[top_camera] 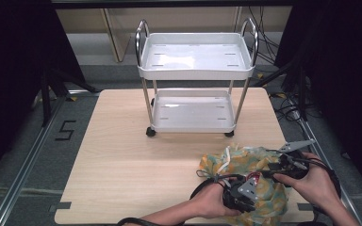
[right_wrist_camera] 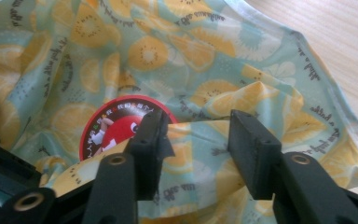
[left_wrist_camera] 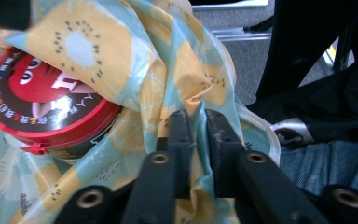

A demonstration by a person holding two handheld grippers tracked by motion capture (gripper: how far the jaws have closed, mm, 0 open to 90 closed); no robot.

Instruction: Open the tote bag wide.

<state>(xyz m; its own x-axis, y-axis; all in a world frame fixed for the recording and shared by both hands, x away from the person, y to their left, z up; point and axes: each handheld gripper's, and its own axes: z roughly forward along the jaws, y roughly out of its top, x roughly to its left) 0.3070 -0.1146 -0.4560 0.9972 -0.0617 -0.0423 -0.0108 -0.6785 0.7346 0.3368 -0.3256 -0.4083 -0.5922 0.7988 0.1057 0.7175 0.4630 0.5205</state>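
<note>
Left gripper view: left gripper (left_wrist_camera: 199, 122) pinches yellow-blue fruit-print cloth bag (left_wrist_camera: 177, 60); right gripper (right_wrist_camera: 198, 128) released, should regrip rim fold between jaws.

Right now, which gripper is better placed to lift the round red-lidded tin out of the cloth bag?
Probably the right gripper: its jaws stand apart beside the tin. The left gripper pinches the bag.
</note>
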